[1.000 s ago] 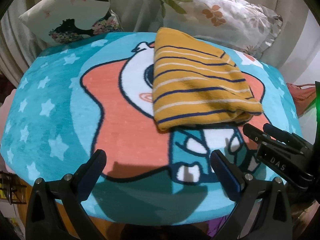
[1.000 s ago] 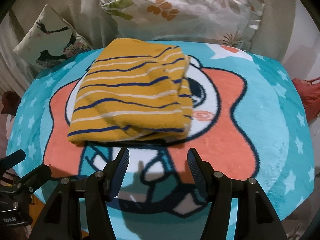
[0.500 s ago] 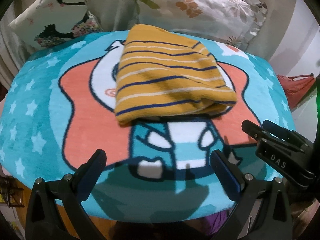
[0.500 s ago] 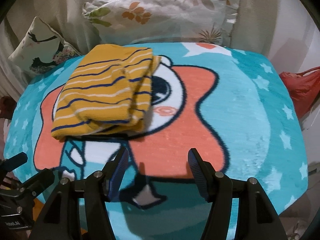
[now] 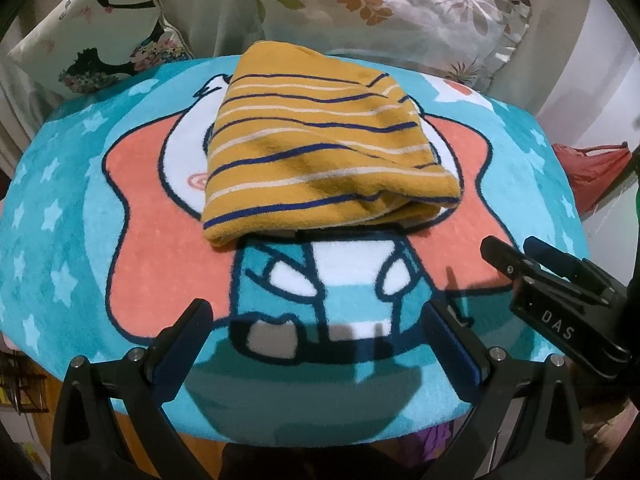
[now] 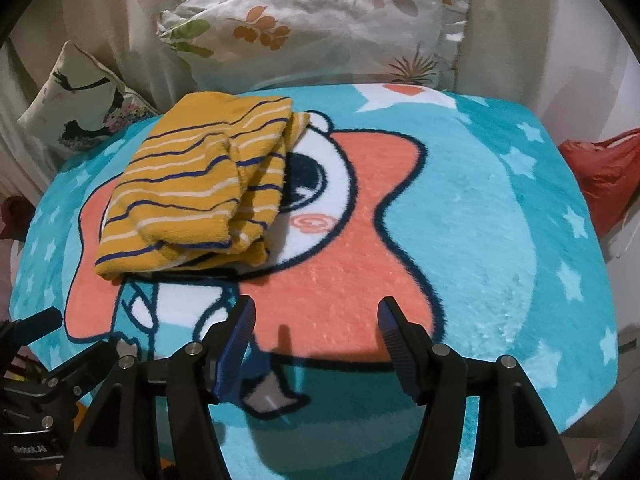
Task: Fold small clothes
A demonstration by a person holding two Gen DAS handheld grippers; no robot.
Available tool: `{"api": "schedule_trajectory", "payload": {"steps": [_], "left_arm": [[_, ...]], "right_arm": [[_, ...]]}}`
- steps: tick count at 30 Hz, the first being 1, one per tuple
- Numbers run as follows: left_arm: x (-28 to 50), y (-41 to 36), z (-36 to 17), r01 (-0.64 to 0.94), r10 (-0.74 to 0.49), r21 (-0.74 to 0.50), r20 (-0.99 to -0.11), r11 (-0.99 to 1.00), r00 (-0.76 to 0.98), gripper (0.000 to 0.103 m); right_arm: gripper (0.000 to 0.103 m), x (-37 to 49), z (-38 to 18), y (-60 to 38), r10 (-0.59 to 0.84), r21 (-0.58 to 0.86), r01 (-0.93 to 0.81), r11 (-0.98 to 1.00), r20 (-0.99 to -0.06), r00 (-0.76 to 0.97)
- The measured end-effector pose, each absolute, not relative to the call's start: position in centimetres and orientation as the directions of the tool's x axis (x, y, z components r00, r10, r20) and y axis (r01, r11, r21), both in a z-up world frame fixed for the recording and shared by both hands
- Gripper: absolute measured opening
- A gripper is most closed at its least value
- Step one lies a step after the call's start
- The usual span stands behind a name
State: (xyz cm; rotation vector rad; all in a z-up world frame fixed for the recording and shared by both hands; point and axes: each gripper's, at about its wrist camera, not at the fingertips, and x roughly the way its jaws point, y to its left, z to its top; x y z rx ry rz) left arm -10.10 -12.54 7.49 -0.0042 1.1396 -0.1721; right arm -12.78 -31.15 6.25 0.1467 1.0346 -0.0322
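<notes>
Two pillows, a leaf-print pillow [image 5: 392, 12] and a bird-print pillow [image 5: 96, 40], lean against pale drapery behind the surface [image 5: 56, 208], and a red bag [image 5: 592, 168] sits off its right side. A teal blanket [image 6: 500, 220] with white stars and a coral cartoon star covers the surface. On it lies the folded mustard striped garment [image 5: 320, 148], layers stacked, nothing between it and either tool. Both left tongs [image 5: 316, 344] and right tongs [image 6: 316, 332] hover spread and empty, near the blanket's front edge; the garment lies ahead of the left tongs, and ahead-left of the right.
</notes>
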Motion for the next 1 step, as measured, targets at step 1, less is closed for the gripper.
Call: {"api": "schedule_trajectory", "payload": {"steps": [1], "left_arm": [[-9.95, -12.39, 7.43, 0.128, -0.135, -0.09, -0.904, 0.988, 0.405, 0.103]], "right_arm": [[0.068, -12.62, 6.24, -31.03, 0.045, 0.106, 0.091, 0.99, -0.858, 0.512]]}}
